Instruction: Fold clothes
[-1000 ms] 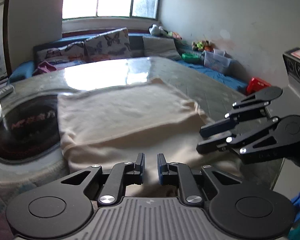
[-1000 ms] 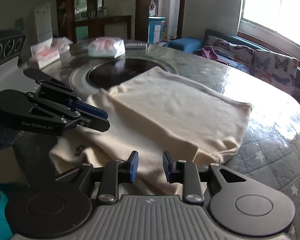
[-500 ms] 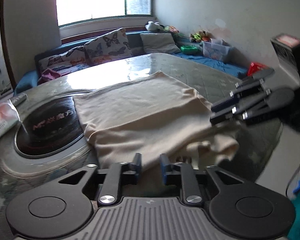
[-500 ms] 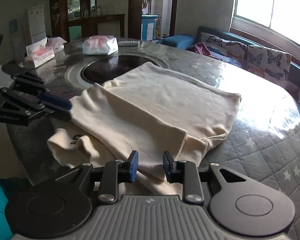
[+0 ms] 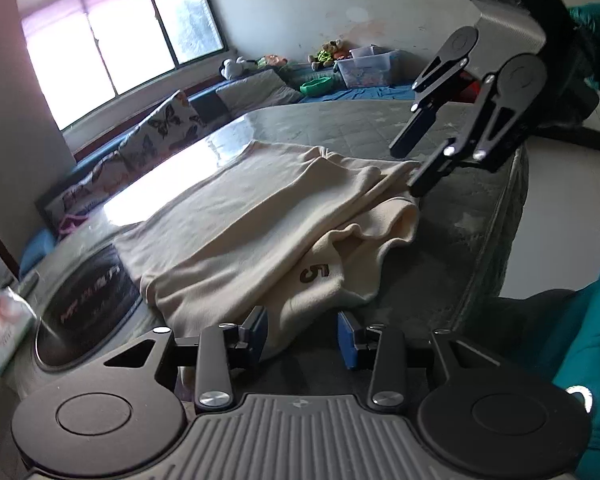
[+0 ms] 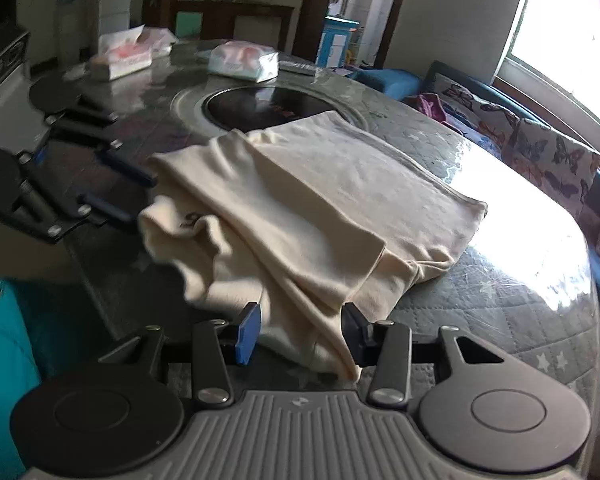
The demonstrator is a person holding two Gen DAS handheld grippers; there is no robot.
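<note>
Left wrist view, garment: a cream T-shirt [image 5: 260, 216] lies partly folded on the quilt-covered round table [image 5: 472, 216]; its near end is bunched, with a printed "5" [image 5: 315, 273] showing under the top layer.
Left wrist view, left gripper [image 5: 302, 334]: jaws spread wide and empty, the bunched near hem lying just ahead of and between the blue pads.
Left wrist view, right gripper [image 5: 414, 160]: seen at the shirt's far-right corner, fingers parted and pinching nothing; the lower finger is touching or just beside the cloth edge, I cannot tell which.
Left wrist view, advice: judged from this, the fold is sloppy at the near end; take both layers of the hem together, not the top one alone, so the "5" panel is not dragged out.
Right wrist view, right gripper [image 6: 302, 332]: released, jaws wide, a hanging fold of the shirt [image 6: 320, 208] draping down between the pads without being clamped.
Right wrist view, left gripper [image 6: 118, 196]: blurred at the left edge of the shirt, fingers apart.
Right wrist view, surroundings: dark inset turntable [image 6: 268, 108] beyond the shirt, tissue packs [image 6: 244, 60] behind it.
Right wrist view, advice: close on the draped corner close to the table edge, lift both corners level, and lay them onto the flat far half without letting the cloth slide off the rim.
</note>
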